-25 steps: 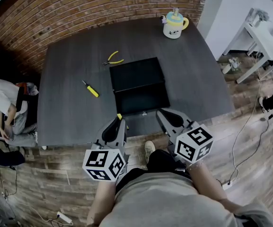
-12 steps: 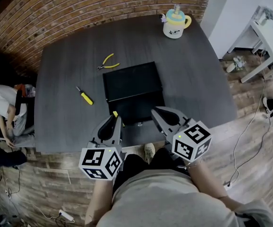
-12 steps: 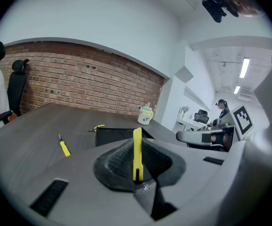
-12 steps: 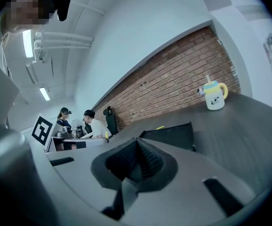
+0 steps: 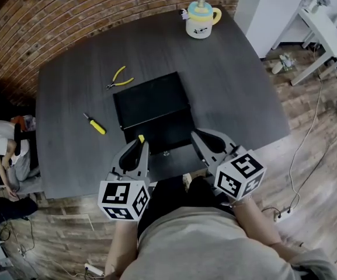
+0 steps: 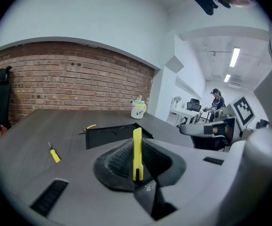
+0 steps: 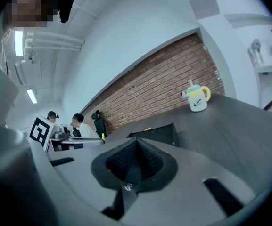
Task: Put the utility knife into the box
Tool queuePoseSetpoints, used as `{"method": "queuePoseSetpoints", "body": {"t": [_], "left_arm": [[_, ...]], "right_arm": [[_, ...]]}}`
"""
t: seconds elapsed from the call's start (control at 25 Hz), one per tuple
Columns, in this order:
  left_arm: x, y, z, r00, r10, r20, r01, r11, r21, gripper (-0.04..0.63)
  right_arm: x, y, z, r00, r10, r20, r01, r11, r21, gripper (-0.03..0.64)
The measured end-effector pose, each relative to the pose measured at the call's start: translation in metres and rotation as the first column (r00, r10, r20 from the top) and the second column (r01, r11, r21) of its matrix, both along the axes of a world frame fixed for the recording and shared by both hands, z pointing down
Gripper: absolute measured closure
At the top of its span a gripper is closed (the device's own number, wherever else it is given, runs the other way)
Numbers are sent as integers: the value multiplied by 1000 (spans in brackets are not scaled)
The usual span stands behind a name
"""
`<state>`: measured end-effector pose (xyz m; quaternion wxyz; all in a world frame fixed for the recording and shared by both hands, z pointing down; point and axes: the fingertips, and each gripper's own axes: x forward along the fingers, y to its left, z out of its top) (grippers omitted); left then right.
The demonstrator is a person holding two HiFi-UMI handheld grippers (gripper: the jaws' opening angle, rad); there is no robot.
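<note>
The black box (image 5: 152,101) lies open in the middle of the dark table (image 5: 238,86); it also shows as the box (image 6: 108,134) and the box (image 7: 158,133) in the two gripper views. My left gripper (image 5: 139,143) is shut on the yellow utility knife (image 5: 141,139), at the box's near left corner. In the left gripper view the knife (image 6: 137,150) stands upright between the left gripper's (image 6: 137,175) pads. My right gripper (image 5: 198,136) hangs at the box's near right corner, and the right gripper (image 7: 135,149) is shut with nothing in it.
A yellow-handled screwdriver (image 5: 94,125) and yellow pliers (image 5: 118,77) lie left of the box. A white and yellow mug (image 5: 199,21) stands at the far edge. A seated person (image 5: 2,142) is at the table's left, and white desks (image 5: 323,22) stand to the right.
The head view has swung, so the table and box sit further left in the picture. Both grippers stay at the box's near edge, and the knife is still held.
</note>
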<state>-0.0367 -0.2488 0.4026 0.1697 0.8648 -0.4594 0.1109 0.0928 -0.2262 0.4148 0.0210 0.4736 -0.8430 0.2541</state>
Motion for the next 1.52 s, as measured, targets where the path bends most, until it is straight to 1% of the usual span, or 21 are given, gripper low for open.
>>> {"method": "queuePoseSetpoints", "body": {"t": [0.12, 0.28, 0.36, 0.44, 0.56, 0.68, 0.8, 0.88, 1.04, 1.12, 1.24, 1.28, 1.52], "left_arm": [[1, -7, 4, 999, 46, 26, -46, 999, -2, 531], [6, -17, 7, 993, 110, 39, -109, 994, -24, 531], [11, -21, 10, 983, 166, 75, -163, 986, -35, 531], [14, -25, 16, 965, 224, 137, -219, 974, -56, 531], [19, -28, 26, 922, 307, 237, -296, 952, -80, 531], [26, -29, 35, 863, 380, 332, -372, 924, -91, 531], [32, -29, 44, 807, 433, 402, -426, 898, -111, 531], [37, -29, 49, 781, 456, 427, -451, 885, -119, 531], [47, -26, 59, 735, 506, 451, -501, 854, -142, 531], [50, -24, 68, 701, 532, 475, -523, 836, -165, 531], [51, -22, 83, 635, 569, 522, -553, 807, -206, 531], [52, -21, 87, 618, 579, 532, -560, 799, -219, 531], [63, -18, 109, 537, 641, 549, -602, 747, -283, 531]], "right_arm": [[11, -1, 1, 998, 58, -2, -58, 998, 3, 609], [21, -1, -1, 993, 120, -7, -120, 993, -10, 609], [24, 0, -1, 988, 151, -7, -151, 988, -19, 609], [25, 0, 2, 984, 178, -5, -178, 984, -29, 609], [24, 4, 7, 978, 208, -5, -208, 977, -47, 609], [23, 7, 11, 972, 234, -6, -234, 970, -60, 609], [21, 10, 12, 968, 252, -4, -251, 965, -72, 609], [20, 13, 14, 964, 264, -5, -264, 961, -82, 609], [23, 19, 21, 956, 294, -9, -294, 950, -102, 609], [24, 22, 23, 952, 306, -11, -305, 946, -110, 609], [23, 27, 27, 948, 319, -13, -318, 940, -127, 609], [23, 29, 29, 947, 322, -11, -321, 938, -131, 609], [20, 39, 39, 936, 353, 7, -346, 922, -174, 609]]}}
